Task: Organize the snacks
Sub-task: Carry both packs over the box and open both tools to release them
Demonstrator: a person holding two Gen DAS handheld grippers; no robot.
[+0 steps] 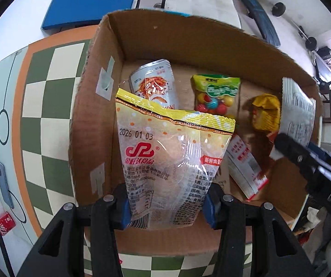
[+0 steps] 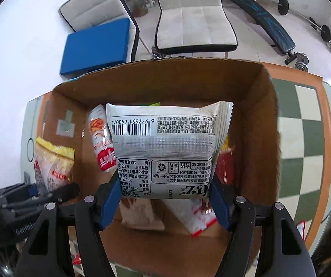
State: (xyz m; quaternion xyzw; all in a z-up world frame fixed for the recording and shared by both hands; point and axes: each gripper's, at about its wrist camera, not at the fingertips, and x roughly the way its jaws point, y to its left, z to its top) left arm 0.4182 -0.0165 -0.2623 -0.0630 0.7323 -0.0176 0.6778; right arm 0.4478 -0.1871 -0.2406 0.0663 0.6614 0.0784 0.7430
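Cardboard box (image 1: 188,39) holding candy bag (image 1: 214,94), silver pouch (image 1: 154,80), yellow wrapper (image 1: 265,112)

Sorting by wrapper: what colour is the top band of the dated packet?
Yellow, on the dated packet; clearest in the left wrist view.

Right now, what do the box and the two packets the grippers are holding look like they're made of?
Box: brown corrugated cardboard, matte, with a ragged cut rim. Yellow packet: thin glossy plastic film, partly see-through, showing glare and creases. Silver packet: probably foil-lined plastic, with a dull metallic sheen and crimped, zigzag-cut ends.
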